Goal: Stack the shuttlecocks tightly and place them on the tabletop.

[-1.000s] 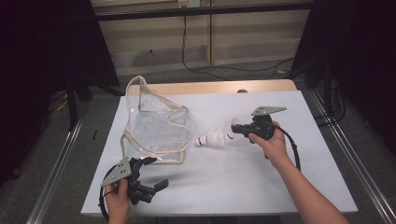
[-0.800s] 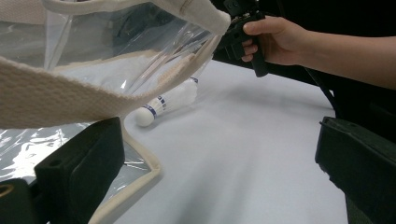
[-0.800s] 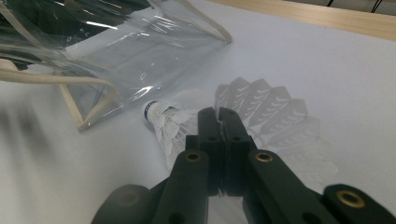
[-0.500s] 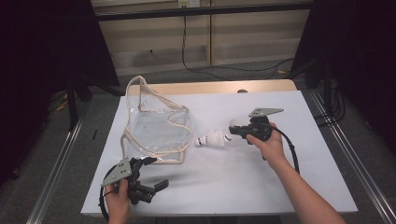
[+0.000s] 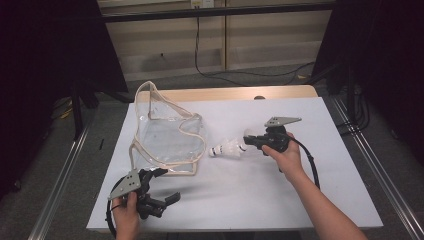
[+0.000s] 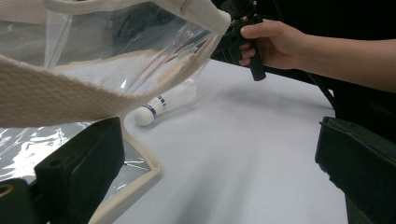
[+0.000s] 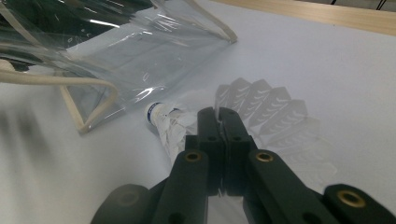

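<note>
Shut tight at the right gripper (image 5: 247,142), with the jaws closed flat together on a thin pinch of feather at the wide end of the small white feather shuttlecock with a blue-banded cork nose (image 5: 227,148). Seen along the jaws in the right gripper view, with the cork (image 7: 154,113) pointing away toward the bag and low over the white tabletop (image 5: 300,200); cannot tell whether touching it. Sits just beside the open edge of the clear plastic tote bag with cream webbing trim and handles (image 5: 167,137), near it but apart.

Held wide open at the left gripper (image 5: 167,185), gripping nothing, near the front corner of the bag, with a cream strap hanging close before its camera.

Judged very light, so no need for a hard squeeze. Judged fragile too: feathers thin, apt to crease or split under pressure, and springy enough to slip out of a shallow pinch. Better to hold at the firm cork nose or low on the skirt, where the quills gather. Bag likely limp and slippery, prone to collapsing; best taken by the stiff woven trim or a handle to keep the mouth open.
</note>
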